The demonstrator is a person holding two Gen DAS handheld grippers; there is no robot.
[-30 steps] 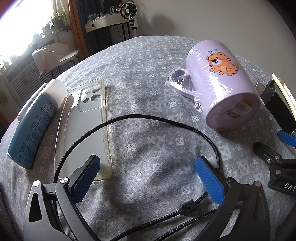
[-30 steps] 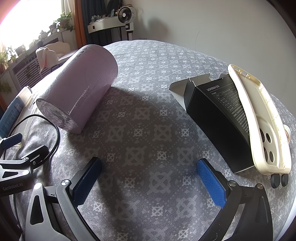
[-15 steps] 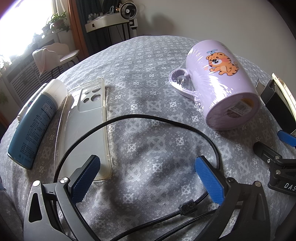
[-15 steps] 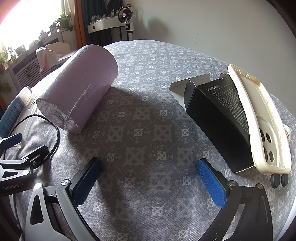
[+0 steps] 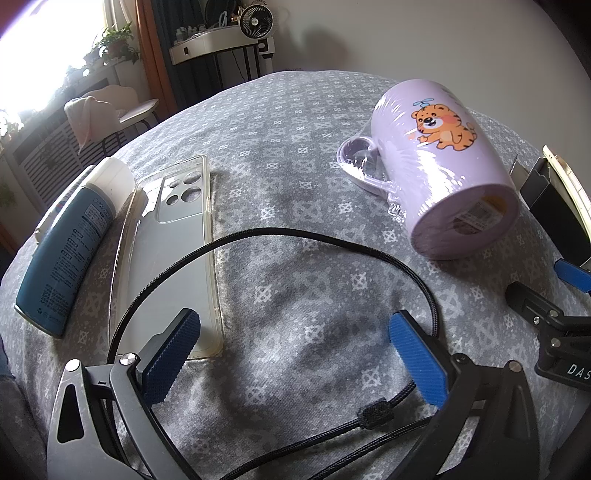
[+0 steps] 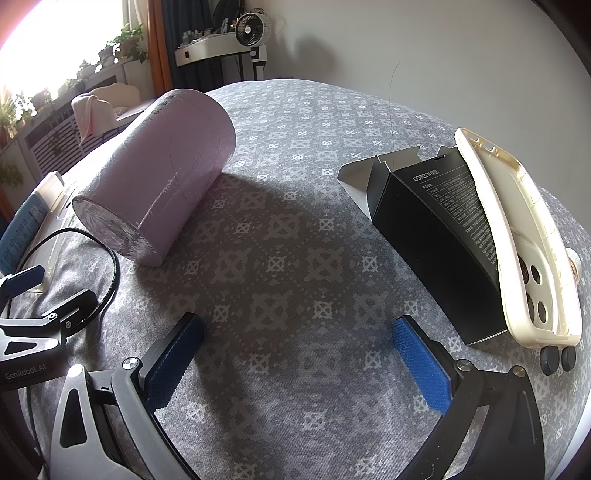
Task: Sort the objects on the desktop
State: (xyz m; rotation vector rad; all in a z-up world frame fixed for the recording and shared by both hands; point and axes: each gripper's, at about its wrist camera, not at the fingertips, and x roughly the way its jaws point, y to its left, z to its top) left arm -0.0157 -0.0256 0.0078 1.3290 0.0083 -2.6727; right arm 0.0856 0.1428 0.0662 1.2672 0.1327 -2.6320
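Observation:
A lilac tiger mug [image 5: 443, 173] lies on its side on the grey patterned cloth; it also shows in the right wrist view [image 6: 159, 188]. A looped black cable [image 5: 295, 236] lies in front of my open, empty left gripper [image 5: 291, 343]. A clear phone case [image 5: 173, 236] and a blue spray can [image 5: 70, 243] lie to its left. My right gripper [image 6: 295, 350] is open and empty over bare cloth. A black box [image 6: 443, 229] with a cream phone case [image 6: 517, 229] leaning on it lies to its right.
The cloth-covered table [image 6: 295, 147] curves away on all sides. Two small dark round pieces [image 6: 557, 360] lie by the cream case. A chair [image 5: 107, 118], a shelf with a fan [image 5: 255, 22] and a window stand beyond the table.

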